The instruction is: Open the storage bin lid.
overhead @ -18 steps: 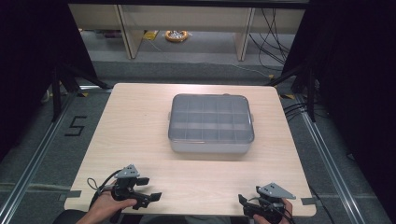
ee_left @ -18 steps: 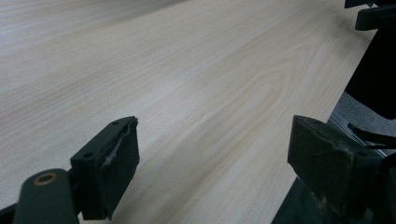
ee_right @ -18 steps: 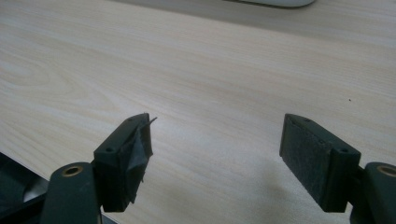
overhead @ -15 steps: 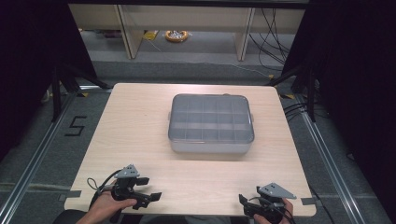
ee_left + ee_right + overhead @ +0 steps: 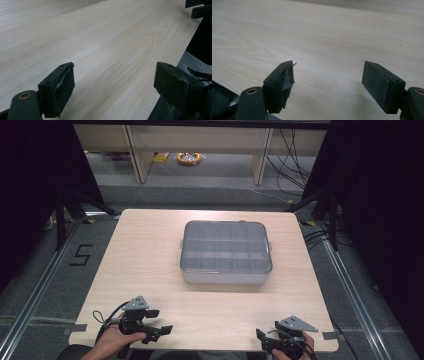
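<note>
Both claws are held wide apart and empty at the near edge of the counter (image 5: 150, 270): the left claw (image 5: 159, 330) and the right claw (image 5: 264, 340). The closed compartment box (image 5: 226, 251) lies well ahead, between them. An approach step is judged to be in hand; a forward reach is called for next. No label can be read on the box; a "5" (image 5: 80, 255) is marked on the floor, left of the left claw.

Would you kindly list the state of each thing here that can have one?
Box: lid shut, flat on the table, untouched.
Left gripper: jaws open, empty, near the table's front edge.
Right gripper: jaws open, empty, near the front edge.
</note>
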`<state>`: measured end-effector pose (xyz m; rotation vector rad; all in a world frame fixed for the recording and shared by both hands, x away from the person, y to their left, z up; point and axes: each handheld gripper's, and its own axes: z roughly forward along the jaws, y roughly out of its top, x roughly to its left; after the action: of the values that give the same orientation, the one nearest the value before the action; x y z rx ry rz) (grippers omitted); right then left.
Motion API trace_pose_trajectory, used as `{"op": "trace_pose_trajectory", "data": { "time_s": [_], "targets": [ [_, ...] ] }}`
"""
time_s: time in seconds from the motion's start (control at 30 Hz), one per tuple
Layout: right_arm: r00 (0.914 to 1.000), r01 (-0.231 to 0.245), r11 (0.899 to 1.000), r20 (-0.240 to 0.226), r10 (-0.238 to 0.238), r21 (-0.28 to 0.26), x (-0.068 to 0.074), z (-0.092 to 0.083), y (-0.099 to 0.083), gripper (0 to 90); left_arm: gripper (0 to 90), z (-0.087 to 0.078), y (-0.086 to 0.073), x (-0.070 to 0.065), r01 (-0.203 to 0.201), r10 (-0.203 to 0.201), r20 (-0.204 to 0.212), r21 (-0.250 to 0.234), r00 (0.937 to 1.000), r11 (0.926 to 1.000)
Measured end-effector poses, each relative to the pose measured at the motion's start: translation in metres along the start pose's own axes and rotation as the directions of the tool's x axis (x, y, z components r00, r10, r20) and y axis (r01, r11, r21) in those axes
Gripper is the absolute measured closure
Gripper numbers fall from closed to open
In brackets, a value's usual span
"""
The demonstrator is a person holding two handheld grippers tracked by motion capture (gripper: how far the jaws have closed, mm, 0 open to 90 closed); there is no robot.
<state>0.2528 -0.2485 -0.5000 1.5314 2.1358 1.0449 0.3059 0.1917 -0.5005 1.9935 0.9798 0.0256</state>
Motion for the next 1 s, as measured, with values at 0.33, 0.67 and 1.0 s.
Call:
{"op": "trace_pose_trajectory", "data": {
  "time_s": [0.33,0.67,1.0],
  "targets": [
    [0.9995,-0.031,0.999,0.005,0.031,-0.021,-0.004,-0.002,0.001,26.6,16.1,-0.001,0.000,0.002,0.009,-0.009,-0.004,0.001,1.0000,1.0000],
    [0.9977,-0.066,0.997,0.012,0.066,-0.050,-0.008,-0.003,0.002,25.9,16.1,-0.001,0.001,0.004,0.028,-0.028,0.000,-0.008,0.9996,0.9996],
    [0.9971,-0.073,0.991,-0.031,0.070,-0.111,-0.011,-0.002,0.003,23.1,16.2,-0.001,0.003,0.006,0.037,-0.037,0.006,-0.009,0.9993,0.9993]
  ]
}}
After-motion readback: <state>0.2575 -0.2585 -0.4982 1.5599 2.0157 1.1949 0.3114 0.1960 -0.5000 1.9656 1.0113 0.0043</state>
